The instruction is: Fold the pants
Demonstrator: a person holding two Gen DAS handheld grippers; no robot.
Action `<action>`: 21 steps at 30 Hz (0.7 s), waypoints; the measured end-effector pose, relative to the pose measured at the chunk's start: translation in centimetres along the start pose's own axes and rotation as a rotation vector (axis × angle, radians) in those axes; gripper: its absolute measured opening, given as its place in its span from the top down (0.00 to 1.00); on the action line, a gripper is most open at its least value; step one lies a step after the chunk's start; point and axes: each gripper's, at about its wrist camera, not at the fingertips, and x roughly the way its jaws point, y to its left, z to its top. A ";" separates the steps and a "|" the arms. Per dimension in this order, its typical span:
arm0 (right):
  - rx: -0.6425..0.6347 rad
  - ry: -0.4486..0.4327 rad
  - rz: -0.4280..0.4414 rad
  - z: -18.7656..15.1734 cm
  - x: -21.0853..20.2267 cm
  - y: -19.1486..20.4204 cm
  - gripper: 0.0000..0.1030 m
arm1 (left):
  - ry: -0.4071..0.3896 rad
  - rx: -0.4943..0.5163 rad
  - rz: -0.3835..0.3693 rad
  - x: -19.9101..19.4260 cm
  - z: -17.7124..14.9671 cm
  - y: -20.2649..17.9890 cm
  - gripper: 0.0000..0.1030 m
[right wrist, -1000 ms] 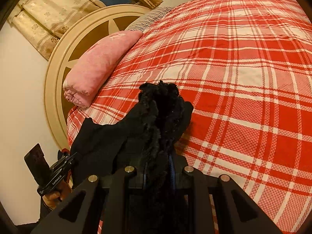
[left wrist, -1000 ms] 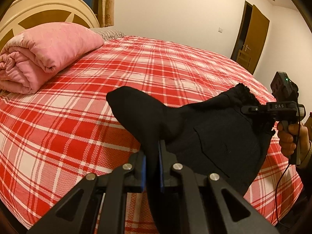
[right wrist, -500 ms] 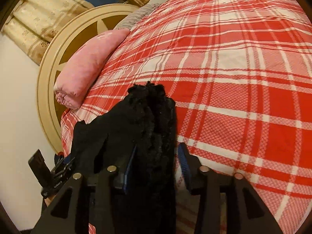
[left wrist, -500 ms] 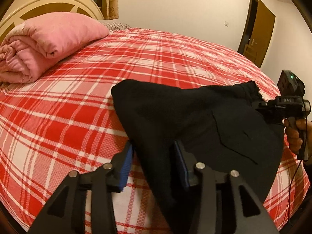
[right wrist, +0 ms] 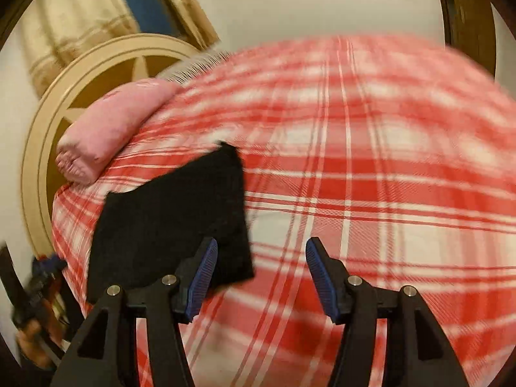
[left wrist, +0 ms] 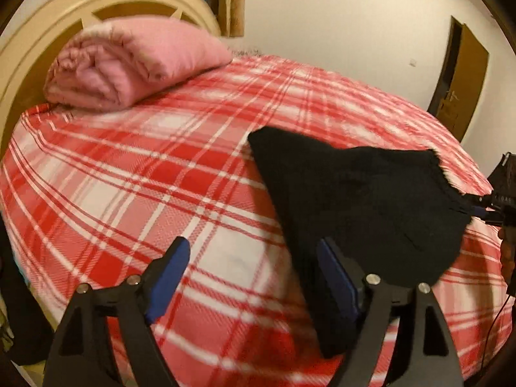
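The black pants [left wrist: 361, 206] lie in a compact folded slab on the red plaid bedspread [left wrist: 135, 193], near the bed's front edge, with one end draping over it. Neither tool holds them: the left gripper [left wrist: 254, 280] has its jaws spread wide, the cloth lying just past and beside its right finger, and the right gripper [right wrist: 261, 277] is likewise wide open, the pants off to its left, overlapped by the tip of its left finger. Judged from this, a fold has been laid down and let go, so the step in hand is the release; the next move would call for checking whether the slab is small enough, and if not, taking hold of one end with both tools and carrying it over the other while keeping the layers aligned. The left wrist view shows the frayed hem end of the pants pointing toward the right-hand tool at the frame's far right, plus a brown door [left wrist: 464, 80] in the white wall; the right wrist view lacks these but gives the squarer outline of the fold. Both views take in the rolled pink quilt [left wrist: 129, 64] against the cream headboard [right wrist: 64, 103], well apart from the pants, and both are blurred with motion.
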 end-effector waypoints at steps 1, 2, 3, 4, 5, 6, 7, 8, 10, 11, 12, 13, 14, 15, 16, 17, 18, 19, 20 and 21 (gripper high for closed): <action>-0.035 -0.040 -0.025 -0.5 -2.1 1.2 0.40 | -0.019 0.013 0.002 -0.8 0.2 -0.6 0.17; -0.058 -0.071 -0.043 -0.9 -3.5 2.1 0.37 | -0.039 0.028 0.000 -1.9 0.4 -1.2 0.13; -0.080 -0.108 -0.054 -1.4 -5.2 3.2 0.34 | -0.064 0.039 -0.010 -3.2 0.6 -1.9 0.12; -0.099 -0.140 -0.050 -1.9 -6.7 4.1 0.33 | -0.086 0.043 -0.022 -4.1 0.9 -2.3 0.08; -0.123 -0.171 -0.035 -2.3 -8.2 5.3 0.32 | -0.116 0.045 -0.037 -5.4 1.2 -2.8 0.05; -0.143 -0.191 -0.028 -2.7 -9.2 6.2 0.31 | -0.143 0.048 -0.048 -6.7 1.4 -3.3 0.04; -0.167 -0.219 -0.028 -3.4 -10.5 7.1 0.31 | -0.169 0.050 -0.061 -7.8 1.7 -3.8 0.04; -0.185 -0.240 -0.033 -3.8 -11.2 7.7 0.31 | -0.190 0.052 -0.072 -8.6 1.8 -4.1 0.03; -0.219 -0.268 -0.039 -4.5 -12.2 8.8 0.29 | -0.224 0.062 -0.085 -10.1 2.2 -4.8 0.02; -0.229 -0.281 -0.040 -4.9 -12.7 9.2 0.29 | -0.244 0.065 -0.087 -10.9 2.4 -5.2 0.02; -0.240 -0.294 -0.036 -5.2 -13.0 9.5 0.29 | -0.258 0.068 -0.088 -11.3 2.5 -5.4 0.01; -0.247 -0.298 -0.033 -5.2 -13.2 9.7 0.29 | -0.270 0.070 -0.092 -11.8 2.6 -5.6 0.00; -0.253 -0.297 -0.036 -5.2 -13.3 10.0 0.29 | -0.279 0.069 -0.096 -12.1 2.7 -5.8 0.00; -0.254 -0.301 -0.034 -5.2 -13.5 10.1 0.29 | -0.288 0.069 -0.097 -12.4 2.7 -6.0 0.00; -0.258 -0.306 -0.028 -5.3 -13.6 10.2 0.29 | -0.296 0.073 -0.096 -12.6 2.6 -6.2 0.00; -0.265 -0.305 -0.023 -5.4 -13.7 10.3 0.29 | -0.298 0.080 -0.094 -12.8 2.6 -6.5 0.00; -0.269 -0.300 -0.027 -5.4 -13.6 10.4 0.29 | -0.299 0.083 -0.093 -13.0 2.5 -6.7 0.00; -0.272 -0.295 -0.031 -5.5 -13.4 10.5 0.29 | -0.303 0.089 -0.094 -13.0 2.4 -7.0 0.00; -0.275 -0.292 -0.034 -5.5 -13.4 10.5 0.29 | -0.306 0.096 -0.094 -13.2 2.3 -7.2 0.00; -0.276 -0.291 -0.035 -5.5 -13.4 10.5 0.29 | -0.306 0.103 -0.092 -13.3 2.2 -7.4 0.00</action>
